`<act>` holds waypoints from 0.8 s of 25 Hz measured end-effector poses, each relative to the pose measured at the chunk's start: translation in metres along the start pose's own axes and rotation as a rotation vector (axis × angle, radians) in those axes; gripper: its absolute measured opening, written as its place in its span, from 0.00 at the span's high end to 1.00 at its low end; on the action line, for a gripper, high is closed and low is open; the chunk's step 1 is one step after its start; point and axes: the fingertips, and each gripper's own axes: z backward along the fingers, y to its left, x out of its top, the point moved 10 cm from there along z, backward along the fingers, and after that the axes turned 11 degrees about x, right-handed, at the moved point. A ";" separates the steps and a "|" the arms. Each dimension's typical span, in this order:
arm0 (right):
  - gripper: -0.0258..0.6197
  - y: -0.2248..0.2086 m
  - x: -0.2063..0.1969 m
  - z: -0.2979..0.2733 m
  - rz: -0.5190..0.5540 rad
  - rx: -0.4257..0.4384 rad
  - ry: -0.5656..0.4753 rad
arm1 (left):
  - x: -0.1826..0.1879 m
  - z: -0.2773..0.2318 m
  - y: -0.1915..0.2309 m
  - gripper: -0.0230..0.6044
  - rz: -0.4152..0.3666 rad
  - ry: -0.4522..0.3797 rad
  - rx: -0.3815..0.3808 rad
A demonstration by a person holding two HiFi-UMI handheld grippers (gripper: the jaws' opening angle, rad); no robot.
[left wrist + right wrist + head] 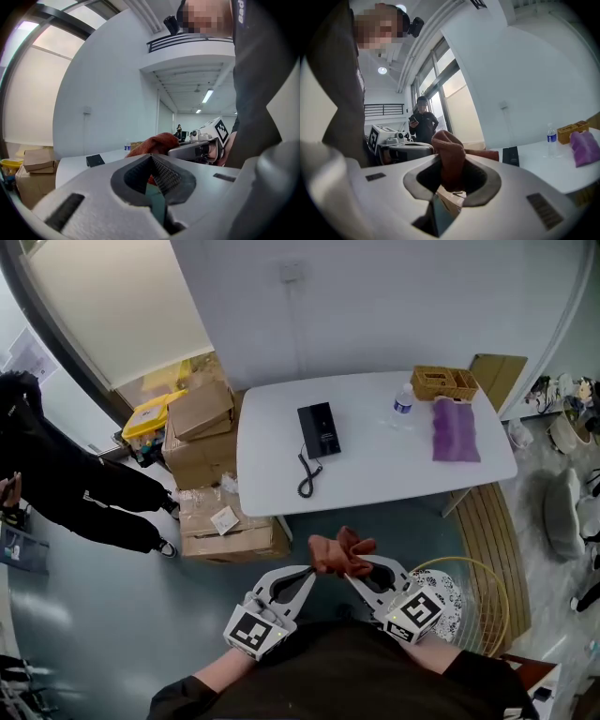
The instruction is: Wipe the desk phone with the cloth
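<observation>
Phone [319, 430] sits untouched near the middle of a white table [272, 456], its coiled cord [307, 479] trailing toward the near edge, while a person standing well back from it holds a rust-red cloth [342, 554] bunched between two handheld grippers. Left gripper [312, 571] and right gripper [366, 571] meet tip to tip in front of the body, each with its jaws clamped on a fold of the cloth. The right gripper view shows the fabric pinched squarely between the pads, and the left gripper view shows it caught at the tips. By the look of it, the wiping has not begun. The cloth is in hand but well apart from the phone, so the approach to the table and the whole of the wipe are left to do. Toward the table's right end are a water bottle [403, 404], a wicker basket [444, 383] and a purple pouch [455, 430]. Cardboard boxes [220, 521] are stacked on the floor at the left, near a bystander in black [75, 488]. Little writing can be read: the bottle's blue label and a white sticker on one box are too small to make out. The cubes on the grippers carry only black-and-white square markers, and white lettering on the wearer's dark top is cut off at the frame edge.
</observation>
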 end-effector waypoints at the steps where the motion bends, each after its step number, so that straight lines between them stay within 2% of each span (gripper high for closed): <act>1: 0.80 -0.002 -0.001 -0.001 -0.004 0.006 0.001 | -0.001 0.000 0.000 0.94 0.006 0.001 0.014; 6: 0.80 -0.016 -0.003 -0.017 -0.018 0.029 0.020 | 0.000 -0.005 0.018 0.94 0.009 0.001 0.061; 10: 0.80 -0.035 0.000 -0.041 -0.013 0.023 0.037 | 0.003 -0.017 0.050 0.94 0.002 -0.021 0.069; 14: 0.80 -0.059 0.012 -0.071 -0.006 -0.015 0.049 | 0.008 -0.037 0.094 0.94 0.005 -0.032 0.035; 20: 0.80 -0.092 0.032 -0.124 -0.009 -0.081 0.035 | 0.025 -0.071 0.162 0.94 -0.018 -0.052 -0.060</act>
